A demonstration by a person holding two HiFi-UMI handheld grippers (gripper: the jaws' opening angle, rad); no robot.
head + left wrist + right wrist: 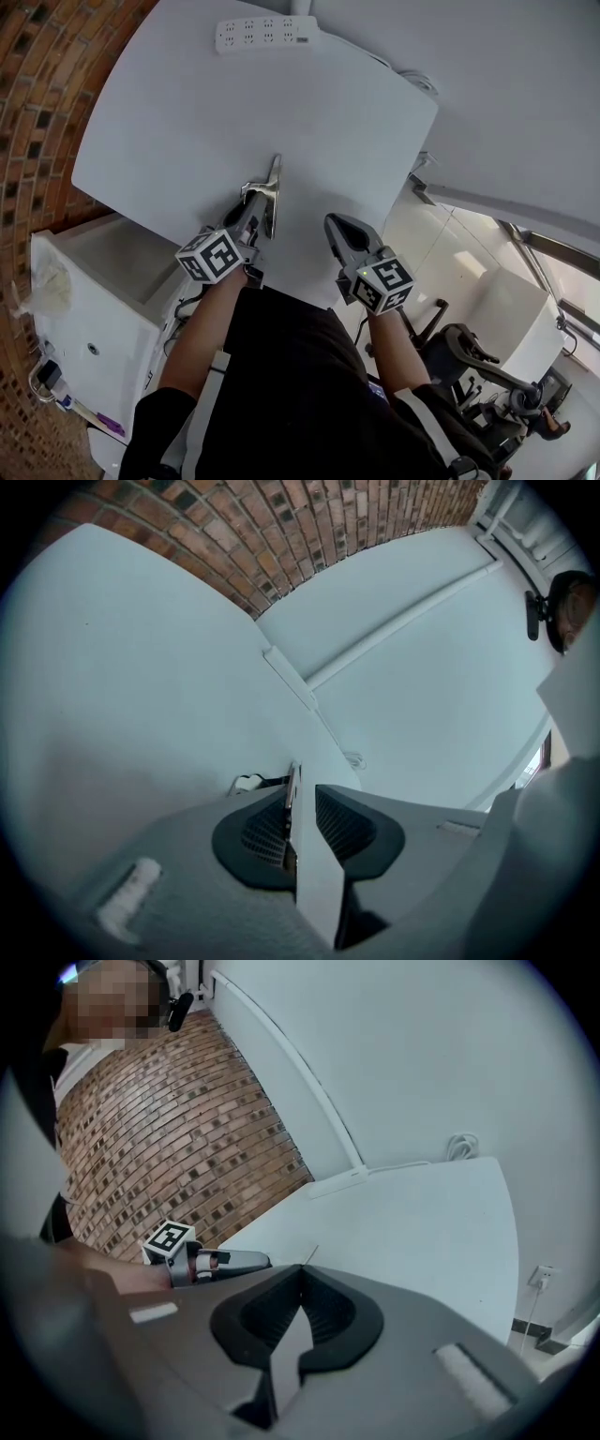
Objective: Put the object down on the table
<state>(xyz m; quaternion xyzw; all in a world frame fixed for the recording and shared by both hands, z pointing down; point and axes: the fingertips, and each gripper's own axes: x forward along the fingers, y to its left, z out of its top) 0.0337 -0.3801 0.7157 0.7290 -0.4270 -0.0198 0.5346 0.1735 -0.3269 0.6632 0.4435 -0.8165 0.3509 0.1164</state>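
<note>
Cube (pixel 212 255) on left gripper (pixel 255 204) bears square markers (pixel 223 251).

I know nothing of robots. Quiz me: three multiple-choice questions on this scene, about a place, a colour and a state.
1. Where is the thin silvery metal piece? A under the table; B between the left gripper's jaws; C on the floor.
2. What colour is the flat table top? A black; B green; C white.
3. How do the right gripper's jaws stand? A shut, empty; B wide apart; C gripping a cup.
Answers: B, the left gripper view shows it edge-on there; C, plain in the head view; A, their tips meet.
</note>
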